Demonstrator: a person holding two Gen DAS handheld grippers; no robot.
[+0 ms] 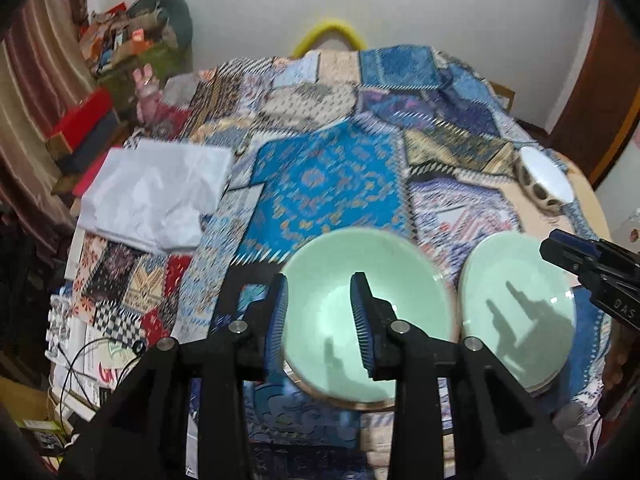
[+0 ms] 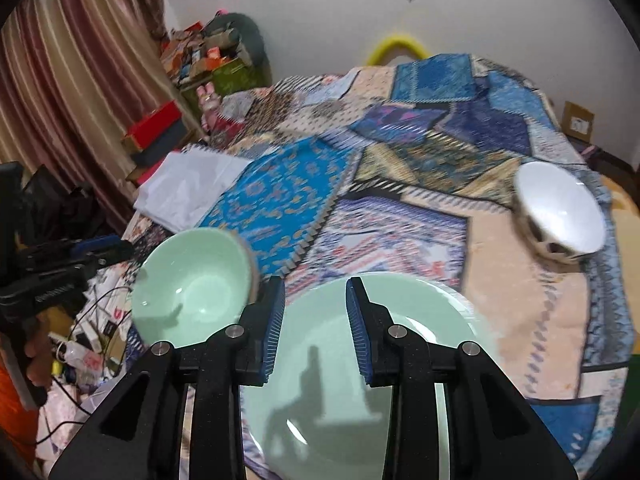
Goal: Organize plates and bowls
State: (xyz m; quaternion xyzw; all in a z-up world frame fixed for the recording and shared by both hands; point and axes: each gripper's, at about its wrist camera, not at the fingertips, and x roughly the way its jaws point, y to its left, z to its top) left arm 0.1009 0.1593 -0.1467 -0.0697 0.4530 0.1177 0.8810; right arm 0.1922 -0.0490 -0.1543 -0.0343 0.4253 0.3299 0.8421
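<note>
The left gripper [image 1: 320,320] hangs over the green bowl [image 1: 340,320]; its jaws stand apart and clamp nothing, though whether the bowl rim lies between them cannot be told. The right gripper [image 2: 316,328] hangs over the green plate [image 2: 360,380], jaws likewise parted and empty. Bowl and plate rest side by side on the patchwork cloth [image 1: 328,184], bowl to the left, near each other. 1 white bowl [image 2: 560,212] with a patterned outside sits tilted on the cloth, well apart, toward the far right. A white sheet [image 1: 160,192] lies at the left.
</note>
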